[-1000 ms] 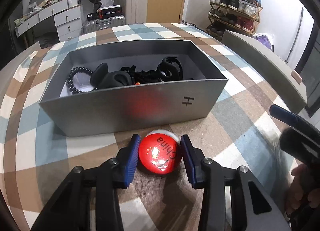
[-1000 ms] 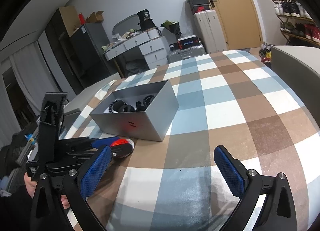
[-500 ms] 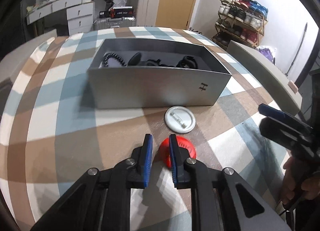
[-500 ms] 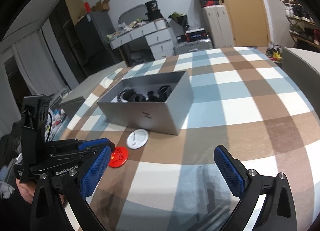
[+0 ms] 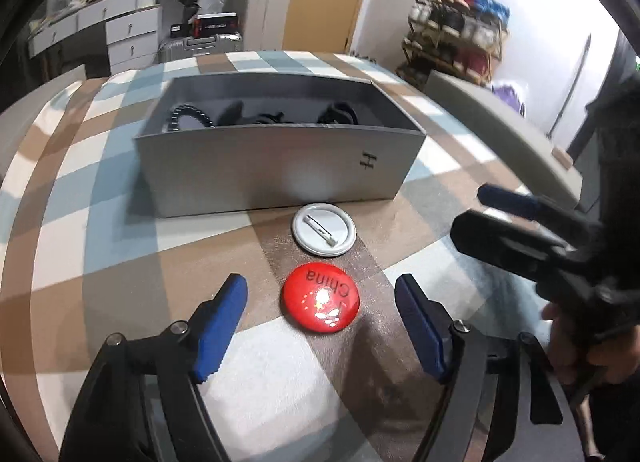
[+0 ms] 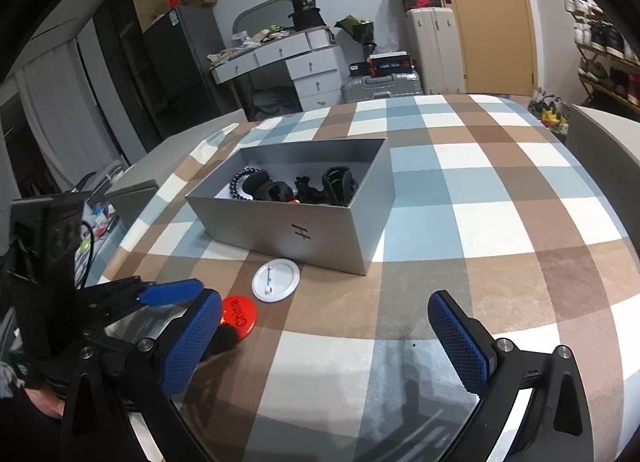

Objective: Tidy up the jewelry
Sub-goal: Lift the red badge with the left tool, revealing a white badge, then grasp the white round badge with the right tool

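Silver-grey, the open cardboard box (image 5: pixel 276 170) stands on the checked tablecloth (image 6: pixel 500 222), its long axis running left to right in the left wrist view, with the "H" mark on the near wall toward the right end. Inside lie a black bead bracelet (image 5: pixel 188 116) at the left end and black hair claws (image 6: pixel 336 182) toward the middle and right.

2 round badges lie on the cloth in front of the box. The white badge (image 5: pixel 324 229) is face down, just beside the near wall; its pin runs slantwise across the back. The red badge (image 5: pixel 320 302) lies face up, close to the white one and apart from it. Its word "China" reads upside down from the left gripper's side.

The left gripper (image 5: pixel 320 318) has its jaws parting, well spread. The red badge lies between the blue pads (image 5: pixel 218 326) and touches neither.

The right gripper (image 6: pixel 324 342) is spread wide over bare cloth, holding nothing. A hand (image 5: pixel 576 346) shows at its grip.
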Motion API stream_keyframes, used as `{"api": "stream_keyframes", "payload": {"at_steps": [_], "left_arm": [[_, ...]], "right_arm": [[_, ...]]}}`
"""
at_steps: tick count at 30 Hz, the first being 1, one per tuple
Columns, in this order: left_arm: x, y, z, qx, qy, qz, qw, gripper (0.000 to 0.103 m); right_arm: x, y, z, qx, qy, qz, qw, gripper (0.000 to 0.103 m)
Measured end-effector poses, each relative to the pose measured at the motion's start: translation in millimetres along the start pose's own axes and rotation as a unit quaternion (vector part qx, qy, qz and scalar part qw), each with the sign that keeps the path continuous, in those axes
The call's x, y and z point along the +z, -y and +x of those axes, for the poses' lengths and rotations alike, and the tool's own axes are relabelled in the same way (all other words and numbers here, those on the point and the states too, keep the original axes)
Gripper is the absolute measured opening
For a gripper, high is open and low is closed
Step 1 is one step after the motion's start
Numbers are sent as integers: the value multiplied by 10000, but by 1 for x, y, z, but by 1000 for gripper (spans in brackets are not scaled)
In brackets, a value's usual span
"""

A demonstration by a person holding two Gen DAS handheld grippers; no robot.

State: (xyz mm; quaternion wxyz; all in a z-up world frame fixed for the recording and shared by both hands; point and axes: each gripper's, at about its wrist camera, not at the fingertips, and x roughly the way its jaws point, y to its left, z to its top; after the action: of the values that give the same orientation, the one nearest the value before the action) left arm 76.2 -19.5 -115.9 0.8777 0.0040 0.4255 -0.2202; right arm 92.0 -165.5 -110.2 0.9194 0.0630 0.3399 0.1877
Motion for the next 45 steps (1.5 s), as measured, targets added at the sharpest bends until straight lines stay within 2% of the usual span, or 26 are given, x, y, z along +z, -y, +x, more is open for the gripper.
{"api": "stream_keyframes", "payload": {"at_steps": [5,6,8,9,13,18,24,30,32,34,36,42,45], "left_arm": [[5,16,14,610,-318,625,9957,69],[5,18,14,633,-313,668,9953,65],[5,20,12,580,-341,736,9950,45],[4,20,10,542,-351,772,9949,38],[-1,13,6,455,-328,728,9958,37],[-4,-6,-13,370,-43,259,9990,37],[-7,-38,-50,489,399,-362,9974,37],[-12,-50,-64,697,625,-557,9941,37],[-15,-55,-66,709,640,-629,9934,37],[-18,-58,-67,706,645,-670,9932,37],[-19,-60,-67,738,664,-685,9927,37],[-22,-75,-69,716,670,-828,9917,37],[-22,-78,-71,692,685,-866,9915,37]], "right_arm": [[1,2,0,-86,1,18,10000,103],[1,4,0,-110,4,40,9999,103],[0,5,1,-104,-6,68,9999,103],[0,6,1,-106,-16,75,9999,103],[1,6,3,-96,-67,103,9999,103],[3,3,8,1,-183,161,9997,103],[7,-15,23,147,-403,-44,9991,103],[12,-42,44,165,-565,-401,9975,102],[14,-49,54,109,-741,-492,9960,100],[14,-54,66,10,-923,-581,9940,89],[13,-57,75,-168,-1045,-661,9922,86],[9,-68,87,-827,-1052,-1061,9853,83],[10,-69,86,-849,-1016,-1058,9855,76]]}}
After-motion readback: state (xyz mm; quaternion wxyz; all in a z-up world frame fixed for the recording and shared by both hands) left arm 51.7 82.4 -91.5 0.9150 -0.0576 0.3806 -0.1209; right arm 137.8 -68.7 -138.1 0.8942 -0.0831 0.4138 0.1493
